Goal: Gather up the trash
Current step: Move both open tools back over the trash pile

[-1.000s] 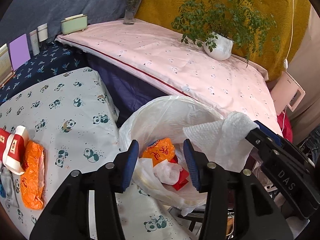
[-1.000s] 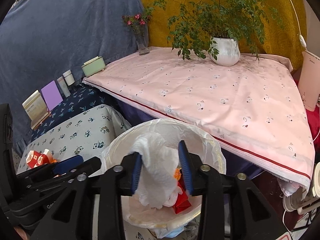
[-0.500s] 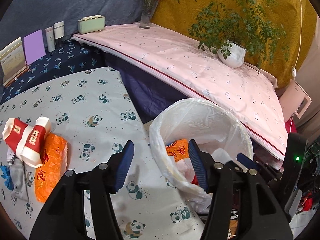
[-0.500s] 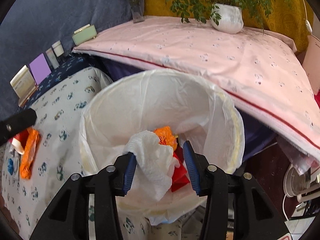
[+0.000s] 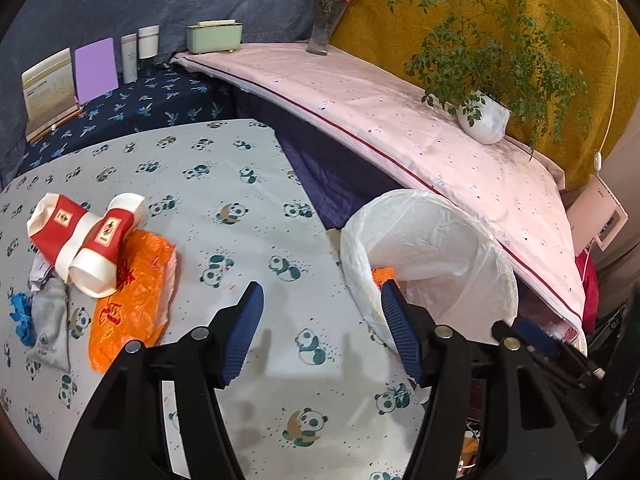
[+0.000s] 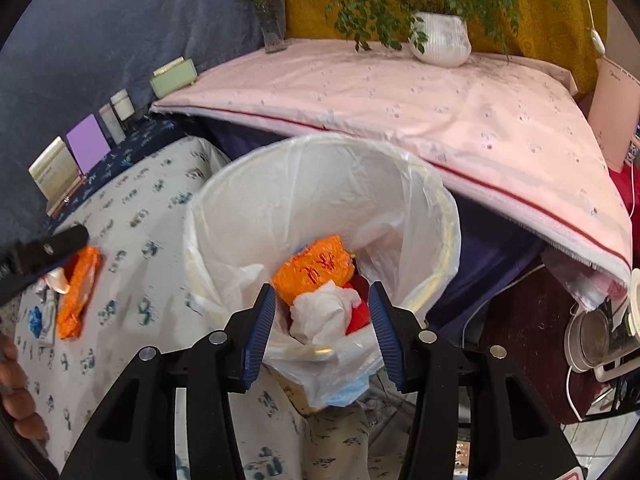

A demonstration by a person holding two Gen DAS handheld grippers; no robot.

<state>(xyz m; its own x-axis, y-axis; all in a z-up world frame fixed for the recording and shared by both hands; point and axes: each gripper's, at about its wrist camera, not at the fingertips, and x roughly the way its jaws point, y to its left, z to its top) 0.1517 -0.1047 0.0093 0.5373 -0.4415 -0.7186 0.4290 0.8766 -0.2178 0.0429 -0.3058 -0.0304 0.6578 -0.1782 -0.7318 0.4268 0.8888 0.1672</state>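
A bin with a white liner (image 5: 436, 236) (image 6: 320, 184) stands at the edge of the panda-print table (image 5: 248, 184). Inside lie an orange wrapper (image 6: 316, 268), a red scrap (image 6: 360, 314) and a crumpled white tissue (image 6: 324, 312). My right gripper (image 6: 322, 300) hangs over the bin, its jaws opening; the tissue rests below, clear of both pads. My left gripper (image 5: 320, 300) is over the table left of the bin, jaws opening with nothing between them. On the table lie two red-and-white paper cups (image 5: 88, 240), an orange wrapper (image 5: 132, 292), a grey pouch (image 5: 50, 320) and a blue scrap (image 5: 20, 312).
A pink-clothed table (image 5: 400, 112) behind the bin carries a potted plant (image 5: 484, 120), a flower vase (image 5: 320, 36) and a green box (image 5: 214, 36). Cards and bottles (image 5: 132, 56) line the back. A kettle (image 6: 596, 336) sits low right. A person's hand (image 6: 16, 392) shows at the left edge.
My right gripper sank over the bin and let go of the white tissue, which now lies in the bin. My left gripper swung left from the bin to over the table and widened.
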